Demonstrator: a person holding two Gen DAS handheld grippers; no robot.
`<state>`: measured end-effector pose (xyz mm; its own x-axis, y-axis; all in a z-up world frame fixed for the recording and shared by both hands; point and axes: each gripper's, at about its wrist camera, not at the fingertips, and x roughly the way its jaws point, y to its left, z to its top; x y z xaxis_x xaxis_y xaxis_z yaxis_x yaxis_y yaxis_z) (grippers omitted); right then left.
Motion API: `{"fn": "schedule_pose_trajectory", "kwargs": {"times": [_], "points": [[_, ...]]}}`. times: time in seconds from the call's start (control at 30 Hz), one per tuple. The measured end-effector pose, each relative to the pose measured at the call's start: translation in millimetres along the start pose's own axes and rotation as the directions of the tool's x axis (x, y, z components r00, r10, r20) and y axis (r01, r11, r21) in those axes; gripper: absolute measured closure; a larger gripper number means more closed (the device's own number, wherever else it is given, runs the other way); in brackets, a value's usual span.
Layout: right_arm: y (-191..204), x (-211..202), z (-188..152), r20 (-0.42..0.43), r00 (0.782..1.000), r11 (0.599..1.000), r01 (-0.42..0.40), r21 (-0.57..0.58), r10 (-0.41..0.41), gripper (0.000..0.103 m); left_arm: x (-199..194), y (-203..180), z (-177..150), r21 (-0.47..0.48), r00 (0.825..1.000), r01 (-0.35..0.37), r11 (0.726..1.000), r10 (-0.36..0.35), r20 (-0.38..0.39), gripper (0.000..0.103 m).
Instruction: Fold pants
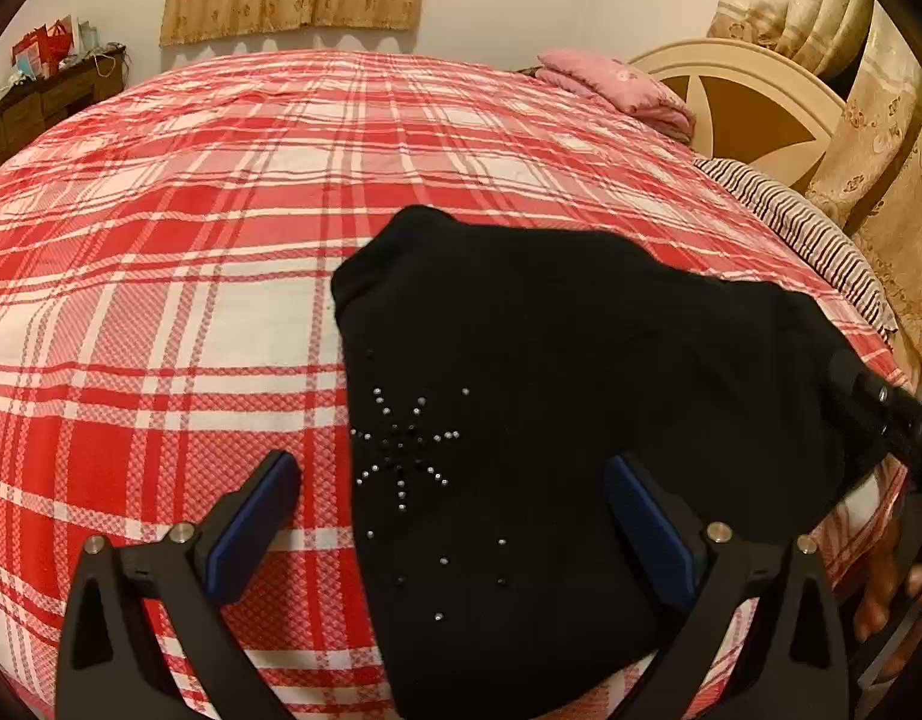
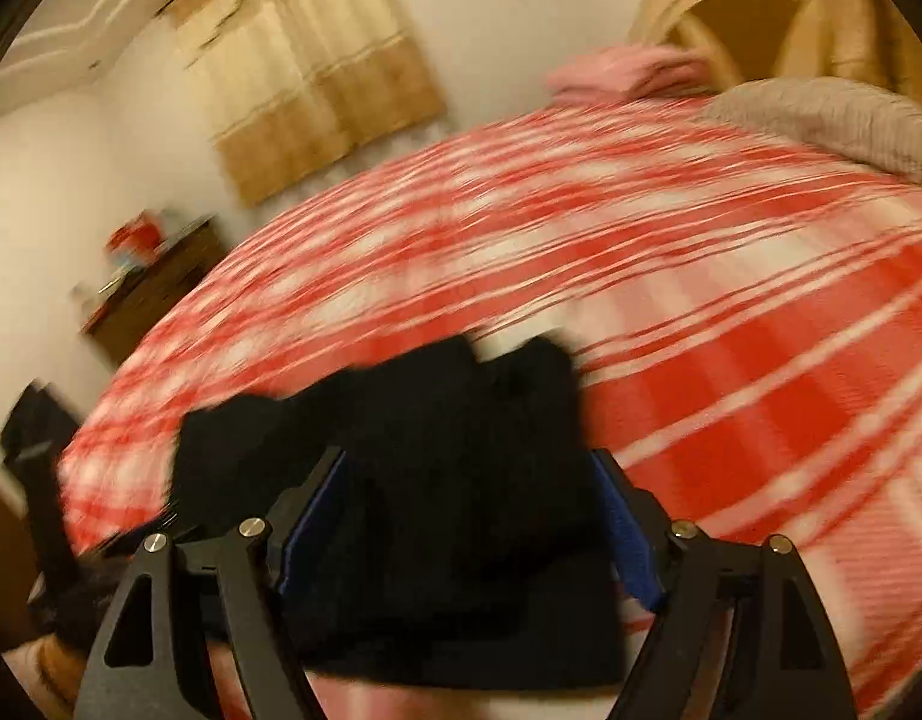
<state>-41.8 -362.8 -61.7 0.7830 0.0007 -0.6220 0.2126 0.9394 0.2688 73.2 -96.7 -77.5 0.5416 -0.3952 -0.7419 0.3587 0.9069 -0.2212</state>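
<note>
Motion blur smears the whole right wrist view, and the black pants (image 2: 437,480) hide the bedspread (image 2: 731,300) beneath.

The black pants (image 1: 551,396) lay bunched in a folded heap across the lower middle and right of the left wrist frame, a star of small rhinestones (image 1: 404,444) showing on their near left side.

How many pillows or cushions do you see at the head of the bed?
2 in the left wrist view: a pink pillow by the headboard, and a striped pillow nearer, along the right bed edge. More may be hidden beyond the frame.
</note>
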Motion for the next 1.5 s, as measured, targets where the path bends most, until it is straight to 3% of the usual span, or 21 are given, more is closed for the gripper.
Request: {"fn": "schedule_pose_trajectory", "kwargs": {"times": [0.07,0.1,0.13,0.17,0.27,0.3,0.4,0.47,0.53,0.6,0.7,0.87,1.23,1.5], "points": [[10,4,-3,-0.011,0.998,0.997,0.058,-0.045,-0.059,0.021,0,0,1,0.006,1.0,0.0,1.0,0.0,-0.004,0.006],[13,5,-4,-0.011,0.997,0.995,0.08,-0.065,-0.081,0.024,-1,-1,1,0.012,1.0,-0.003,1.0,0.003,0.0,0.018],[17,5,-4,-0.014,0.994,0.989,0.11,-0.096,-0.112,0.029,-3,-3,0,0.023,1.0,-0.002,1.0,0.002,0.006,0.026],[21,5,-6,-0.013,0.988,0.98,0.149,-0.132,-0.152,0.042,-5,-6,1,0.037,1.0,0.006,0.999,-0.006,0.009,0.037],[28,6,-10,0.003,0.984,0.97,0.176,-0.169,-0.178,0.05,-6,-10,1,0.046,1.0,-0.011,0.999,0.011,0.014,0.047],[31,6,-12,0.01,0.982,0.965,0.188,-0.182,-0.189,0.052,-7,-8,1,0.04,1.0,-0.009,0.999,0.008,0.016,0.055],[50,4,-20,0.072,0.961,0.911,0.276,-0.305,-0.267,0.061,-12,-2,5,-0.008,0.999,0.041,0.999,-0.041,0.024,0.081],[69,4,-29,0.13,0.944,0.86,0.331,-0.389,-0.304,0.066,-14,-5,6,0.013,0.999,0.038,0.999,-0.039,0.035,0.083],[80,1,-34,0.169,0.941,0.84,0.337,-0.425,-0.292,0.069,-17,-17,1,0.095,0.997,-0.018,0.995,0.011,0.074,0.084],[83,-4,-34,0.186,0.943,0.853,0.329,-0.405,-0.275,0.07,-21,-33,-6,0.204,0.987,-0.105,0.973,0.078,0.138,0.084],[67,-9,-29,0.171,0.954,0.912,0.287,-0.292,-0.246,0.071,-28,-48,-12,0.292,0.969,-0.184,0.938,0.123,0.215,0.084],[49,-14,-24,0.15,0.974,0.968,0.195,-0.159,-0.171,0.072,-40,-35,3,0.234,0.97,-0.127,0.964,0.071,0.234,0.085],[81,-15,-27,0.139,0.983,0.966,0.148,-0.21,-0.121,0.072,-56,-8,9,0.184,0.97,-0.134,0.974,0.091,0.226,0.085],[117,-9,-29,0.122,0.987,0.952,0.132,-0.276,-0.101,0.072,-62,16,5,0.146,0.97,-0.174,0.974,0.144,0.196,0.085]]}}
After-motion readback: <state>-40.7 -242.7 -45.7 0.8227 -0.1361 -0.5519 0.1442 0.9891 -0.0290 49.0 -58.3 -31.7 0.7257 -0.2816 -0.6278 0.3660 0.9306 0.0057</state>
